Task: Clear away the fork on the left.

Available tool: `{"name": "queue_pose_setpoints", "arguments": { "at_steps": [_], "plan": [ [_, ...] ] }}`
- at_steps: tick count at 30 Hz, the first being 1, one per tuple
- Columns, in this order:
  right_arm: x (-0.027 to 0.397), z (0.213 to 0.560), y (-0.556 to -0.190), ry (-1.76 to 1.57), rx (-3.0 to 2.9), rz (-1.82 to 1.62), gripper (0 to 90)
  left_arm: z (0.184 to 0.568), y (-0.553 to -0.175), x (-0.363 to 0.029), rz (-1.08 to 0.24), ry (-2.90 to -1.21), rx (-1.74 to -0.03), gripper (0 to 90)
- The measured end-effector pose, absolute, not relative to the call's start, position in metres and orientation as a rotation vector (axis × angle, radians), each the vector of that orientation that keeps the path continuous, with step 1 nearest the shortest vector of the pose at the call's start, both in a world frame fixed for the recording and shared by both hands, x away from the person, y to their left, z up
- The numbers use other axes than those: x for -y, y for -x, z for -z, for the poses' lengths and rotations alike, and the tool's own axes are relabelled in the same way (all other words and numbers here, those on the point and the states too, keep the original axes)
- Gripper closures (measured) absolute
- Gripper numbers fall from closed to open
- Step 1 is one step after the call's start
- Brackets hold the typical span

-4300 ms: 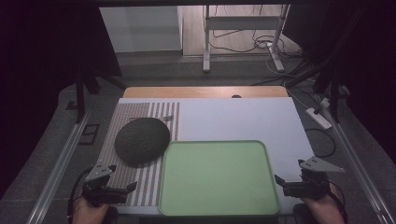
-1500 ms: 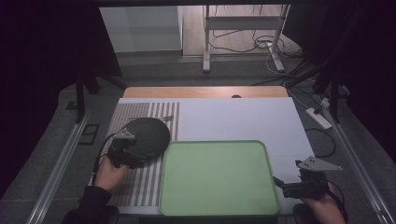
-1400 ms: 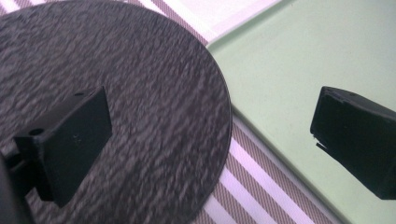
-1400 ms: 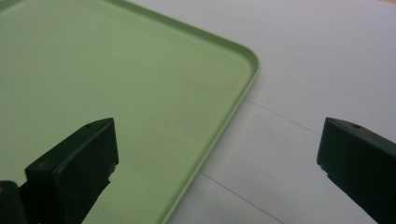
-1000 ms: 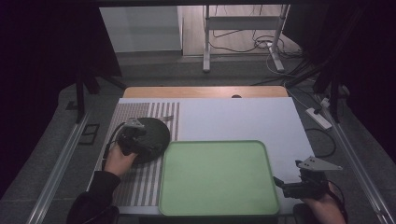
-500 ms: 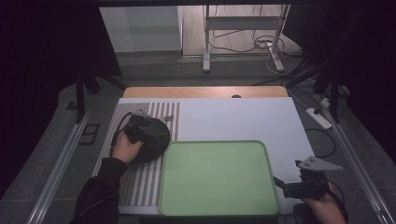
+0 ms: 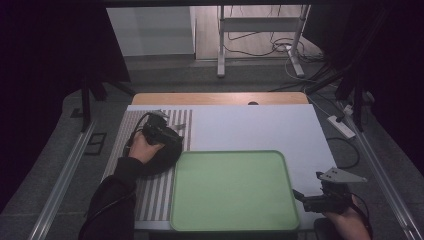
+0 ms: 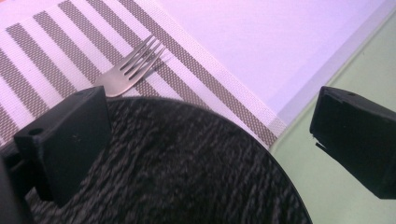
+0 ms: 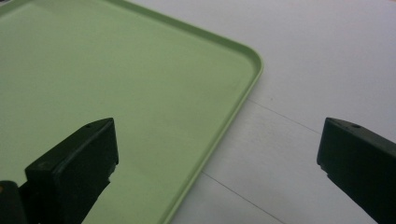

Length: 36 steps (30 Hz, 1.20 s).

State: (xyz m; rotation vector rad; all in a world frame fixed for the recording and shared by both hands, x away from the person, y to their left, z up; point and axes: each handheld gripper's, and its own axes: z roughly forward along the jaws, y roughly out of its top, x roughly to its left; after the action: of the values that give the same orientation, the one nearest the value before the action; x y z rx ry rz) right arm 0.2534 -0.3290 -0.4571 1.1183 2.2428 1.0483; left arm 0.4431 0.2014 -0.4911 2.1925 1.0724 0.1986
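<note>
While wide open, left tool [image 8: 205, 135] hovers over dark plate [image 8: 187, 172].

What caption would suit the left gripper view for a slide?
Open left gripper poised over a dark round mat, with a fork on the striped placemat beyond.

High view looks down from the near side; each gripper view peers close past its own jaws, both catching the tray [image 7: 234, 187] beside them
</note>
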Motion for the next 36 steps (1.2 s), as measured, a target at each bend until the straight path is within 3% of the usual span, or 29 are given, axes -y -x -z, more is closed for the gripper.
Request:
{"name": "queue_pose_setpoints", "arguments": {
  "at_steps": [9, 12, 13, 14, 17, 18, 19, 22, 29, 36],
  "plan": [
    [0.329, 0.457, -0.253, -1.117, -2.243, -1.052, 0.0, 0.501, -0.461, -0.198, -0.219, -2.245, -1.094, 3.1],
    [0.329, 0.457, -0.253, -1.117, -2.244, -1.051, 0.0, 0.501, -0.465, -0.198, -0.223, -2.257, -1.089, 17.4],
    [0.329, 0.457, -0.253, -1.117, -2.244, -1.051, 0.0, 0.500, -0.467, -0.198, -0.232, -2.258, -1.088, 17.4],
    [0.329, 0.457, -0.253, -1.116, -2.245, -1.050, 0.0, 0.499, -0.470, -0.198, -0.231, -2.254, -1.094, 31.2],
    [0.329, 0.457, -0.253, -1.115, -2.246, -1.052, 0.0, 0.498, -0.474, -0.198, -0.195, -2.245, -1.077, 55.3],
    [0.329, 0.457, -0.253, -1.115, -2.245, -1.053, 0.0, 0.499, -0.477, -0.196, -0.192, -2.253, -1.075, 55.3],
    [0.329, 0.457, -0.253, -1.117, -2.246, -1.052, 0.0, 0.501, -0.481, -0.192, -0.173, -2.291, -1.063, 71.6],
    [0.329, 0.457, -0.254, -1.116, -2.245, -1.053, 0.0, 0.504, -0.484, -0.187, -0.184, -2.339, -1.056, 88.0],
    [0.330, 0.457, -0.254, -1.115, -2.247, -1.060, 0.0, 0.520, -0.499, -0.173, -0.147, -2.430, -1.050, 88.7],
    [0.330, 0.457, -0.254, -1.115, -2.248, -1.064, 0.0, 0.520, -0.515, -0.176, -0.154, -2.392, -1.103, 88.8]
  ]
}}
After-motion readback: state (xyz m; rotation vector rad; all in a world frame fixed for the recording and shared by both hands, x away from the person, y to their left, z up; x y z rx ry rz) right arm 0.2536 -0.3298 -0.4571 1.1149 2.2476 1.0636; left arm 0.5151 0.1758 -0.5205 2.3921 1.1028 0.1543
